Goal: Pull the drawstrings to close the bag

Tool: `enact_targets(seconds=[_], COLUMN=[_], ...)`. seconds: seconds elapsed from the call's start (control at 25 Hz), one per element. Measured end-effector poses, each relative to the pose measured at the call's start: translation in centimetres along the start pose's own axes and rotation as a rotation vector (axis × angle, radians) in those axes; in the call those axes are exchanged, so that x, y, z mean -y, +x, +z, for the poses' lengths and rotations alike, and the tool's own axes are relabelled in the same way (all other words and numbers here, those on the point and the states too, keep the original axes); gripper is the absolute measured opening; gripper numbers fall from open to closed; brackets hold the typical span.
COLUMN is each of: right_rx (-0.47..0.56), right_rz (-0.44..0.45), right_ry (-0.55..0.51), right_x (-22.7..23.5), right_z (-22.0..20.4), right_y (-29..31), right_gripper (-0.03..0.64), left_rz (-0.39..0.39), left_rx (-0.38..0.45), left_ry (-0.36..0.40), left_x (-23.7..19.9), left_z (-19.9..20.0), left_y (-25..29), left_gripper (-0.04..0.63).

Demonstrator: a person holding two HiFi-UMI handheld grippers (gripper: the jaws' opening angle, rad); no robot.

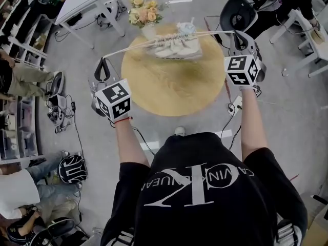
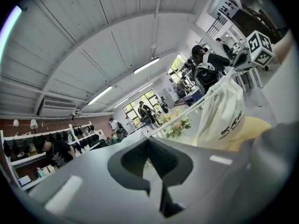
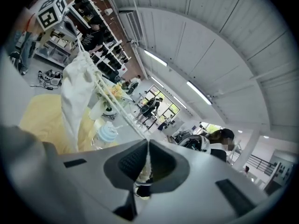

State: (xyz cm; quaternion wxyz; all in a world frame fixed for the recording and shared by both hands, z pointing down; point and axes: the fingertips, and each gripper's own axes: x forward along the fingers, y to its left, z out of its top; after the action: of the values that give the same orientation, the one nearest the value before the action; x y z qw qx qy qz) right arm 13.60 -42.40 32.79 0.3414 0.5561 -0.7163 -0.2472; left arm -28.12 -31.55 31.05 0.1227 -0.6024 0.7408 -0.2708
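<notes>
Head view has me looking steeply down on one round wooden desk (image 1: 174, 94), with the single cream bag (image 1: 174, 47) at its far side. The left tongs (image 1: 101, 61) and the right tongs (image 1: 237, 34) are held wide of the desk on either side, well apart. I judge that spread to be the point of the pose: each pulls outward and away from the other so that the bag's mouth gathers between them.

I count two cords. The left drawstring (image 1: 128, 50) runs taut from the bag to my left tongs, and the right drawstring (image 1: 210, 33) does the same on the other side. In the left gripper view, the left tongs are pressed together with the cord pinched at their tip. The right gripper view shows the same pinch, where the strand looks doubled.

The bag's top already looks bunched along the cords, so I judge the closing well advanced. I cannot tell whether its base rests on the desk.

Also there: one bunch of flowers (image 1: 143, 12) and one small lidded cup (image 1: 187, 27), both just behind the bag.
</notes>
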Motion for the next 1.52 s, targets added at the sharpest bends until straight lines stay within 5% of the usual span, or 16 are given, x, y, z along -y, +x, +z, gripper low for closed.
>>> enact_targets(seconds=[0.8,1.52], right_rx=[0.014,0.273], right_rz=[0.003,0.072], right_ry=[0.137,0.305], right_x=[0.5,-0.1], right_z=[0.3,9.4], right_y=[-0.6,-2.8], right_gripper=[0.021,0.021], left_rz=[-0.002,-0.062], left_rx=[-0.007,0.273], left_ry=[-0.131,-0.291], left_x=[-1.8,-1.5], left_z=[-1.4,7.1], left_y=[-1.2,-2.7], left_gripper=[0.011,0.011])
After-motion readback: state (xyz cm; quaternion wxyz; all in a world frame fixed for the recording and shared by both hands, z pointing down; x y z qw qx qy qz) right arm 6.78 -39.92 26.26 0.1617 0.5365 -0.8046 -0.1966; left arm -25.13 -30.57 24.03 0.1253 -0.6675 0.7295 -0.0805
